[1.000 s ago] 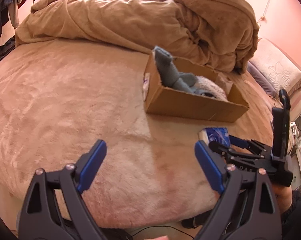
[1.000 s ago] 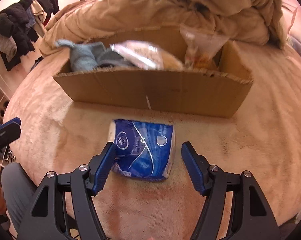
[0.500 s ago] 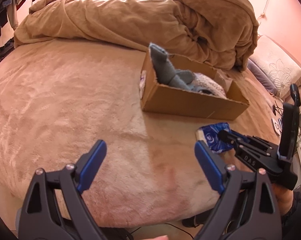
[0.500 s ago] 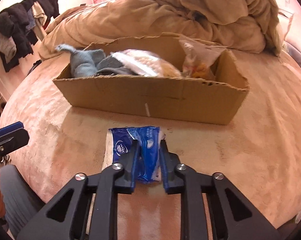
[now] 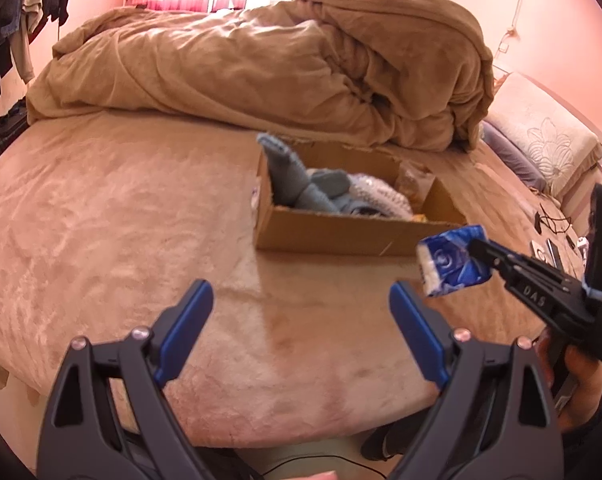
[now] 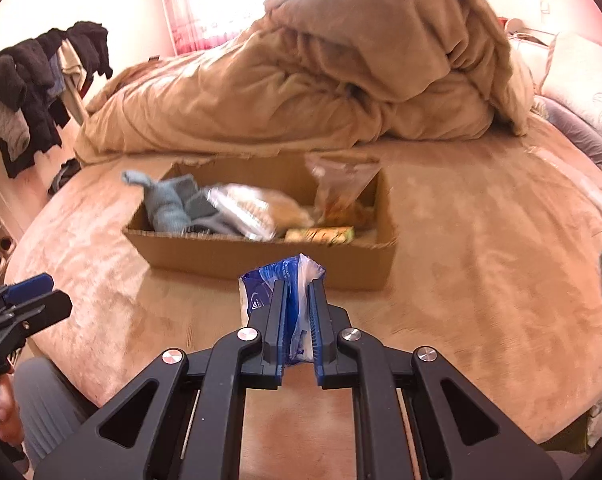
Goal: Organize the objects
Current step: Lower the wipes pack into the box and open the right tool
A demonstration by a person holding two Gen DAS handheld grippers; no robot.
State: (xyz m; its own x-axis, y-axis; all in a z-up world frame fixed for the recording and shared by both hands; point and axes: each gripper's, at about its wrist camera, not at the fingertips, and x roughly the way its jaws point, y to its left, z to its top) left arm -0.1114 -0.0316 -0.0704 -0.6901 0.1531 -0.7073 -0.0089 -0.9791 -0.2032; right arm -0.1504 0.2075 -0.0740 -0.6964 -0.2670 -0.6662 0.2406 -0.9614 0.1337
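Right tongs (image 6: 299, 316): clamped on the blue pack (image 6: 297, 280), squeezing it narrow, holding it above the bed (image 6: 461, 280).
Pack: in the air, just short of the box (image 6: 261, 258), near its front wall.
Left tongs (image 5: 301, 336): wide apart, nothing between them, low over the bed's near edge.
Box: on the bed, holding a grey sock (image 6: 169, 204) and plastic bags (image 6: 341, 184).
Behind: heaped brown blanket (image 6: 341, 80).

Glossy plastic tissue pack (image 6: 291, 292); matt corrugated cardboard box (image 6: 261, 258); plush fleece bedspread (image 5: 101, 220).
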